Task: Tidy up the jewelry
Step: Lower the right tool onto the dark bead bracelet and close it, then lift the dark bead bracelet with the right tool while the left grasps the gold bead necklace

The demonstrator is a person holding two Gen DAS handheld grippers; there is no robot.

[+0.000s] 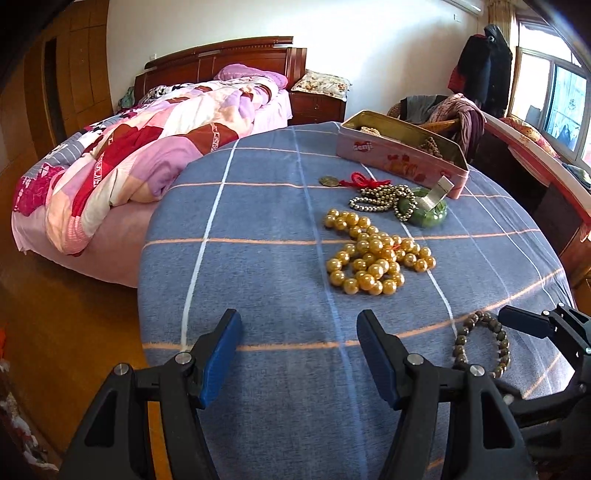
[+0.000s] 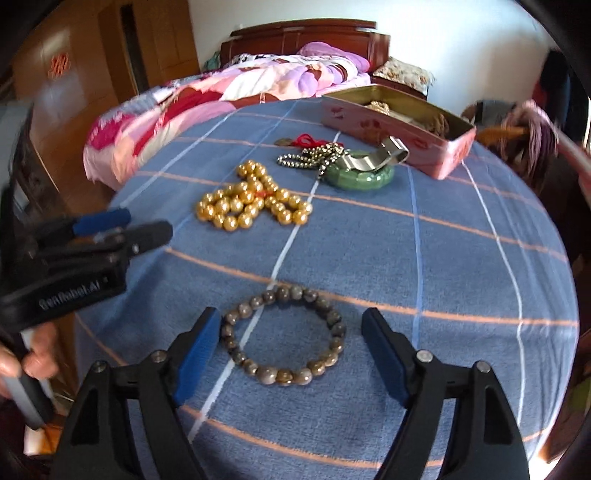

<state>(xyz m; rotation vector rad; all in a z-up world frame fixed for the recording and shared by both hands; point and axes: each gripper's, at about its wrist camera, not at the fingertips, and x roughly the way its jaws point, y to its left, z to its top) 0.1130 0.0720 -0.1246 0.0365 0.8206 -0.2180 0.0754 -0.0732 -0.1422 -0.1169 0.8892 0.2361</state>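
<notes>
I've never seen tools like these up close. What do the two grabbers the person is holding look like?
Both are alike. The left gripper and right gripper each have two black plastic arms with cut-out holes and silver pivot pins, ending in flat blue pads. The left one carries white lettering on its side. No cables or sleeves show.

White walls [image 1: 229, 26] enclose a bedroom with a wooden floor [image 1: 74, 332]. A dark wood bed [image 1: 221, 55] carries a pink patchwork quilt [image 1: 155, 147], with a nightstand [image 1: 317, 107] beside it. Daylight enters a window [image 1: 554, 96] at right; wooden wardrobes [image 1: 77, 66] stand at left.
</notes>
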